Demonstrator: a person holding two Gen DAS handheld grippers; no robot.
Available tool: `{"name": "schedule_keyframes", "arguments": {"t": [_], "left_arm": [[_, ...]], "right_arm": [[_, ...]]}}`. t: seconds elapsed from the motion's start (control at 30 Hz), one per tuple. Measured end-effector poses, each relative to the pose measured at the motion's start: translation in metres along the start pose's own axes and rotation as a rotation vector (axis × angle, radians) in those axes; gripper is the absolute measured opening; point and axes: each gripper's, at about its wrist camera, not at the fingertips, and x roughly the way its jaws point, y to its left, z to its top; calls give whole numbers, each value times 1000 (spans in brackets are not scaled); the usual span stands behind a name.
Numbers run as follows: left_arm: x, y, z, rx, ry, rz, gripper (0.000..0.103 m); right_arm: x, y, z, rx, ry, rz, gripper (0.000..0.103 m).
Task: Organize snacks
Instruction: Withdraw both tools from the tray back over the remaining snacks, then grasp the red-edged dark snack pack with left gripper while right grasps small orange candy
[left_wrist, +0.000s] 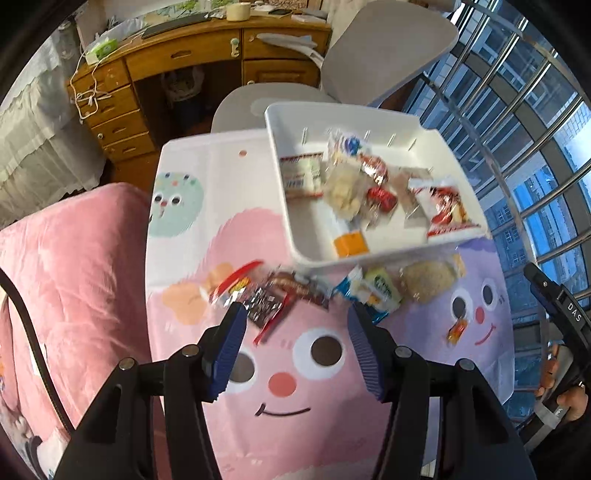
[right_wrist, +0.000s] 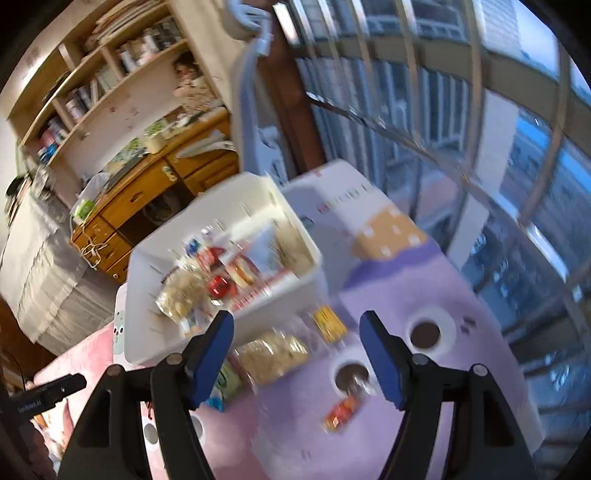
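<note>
A white bin (left_wrist: 295, 206) is seen on the tabletop (left_wrist: 192, 206), already holding several snack packets, while more packets lie loose in a row just in front of its near wall. The left hand-held gripper (left_wrist: 295, 314) is held above the tabletop with its jaws apart and nothing between them; a dark packet with red edging (left_wrist: 266, 306) lies just ahead of it, close to its left finger, with the long axis running diagonally away from the bin. The right hand-held gripper (right_wrist: 297, 325) is likewise spread wide and empty, and a round pale rice cake (right_wrist: 271, 354) lies just ahead between its fingers. The left one is judged nearer the dark packet, the right one nearer the rice cake.
</note>
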Motion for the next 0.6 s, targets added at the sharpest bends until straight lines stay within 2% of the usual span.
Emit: {"name": "schedule_keyframes", "arguments": {"t": [0.17,0.37,0.43,0.6], "left_arm": [[10,13,-16,-28,32,8,57],[20,24,-27,-58,42,13,69],[27,28,-30,-69,45,17,72],[46,34,-33,-82,57,20,73]], "right_arm": [[8,-23,-28,66,88,-19,72],[27,-48,-60,174,208,-31,72],[33,-54,-66,202,232,-38,72],[46,-65,-73,285,270,-40,72]]}}
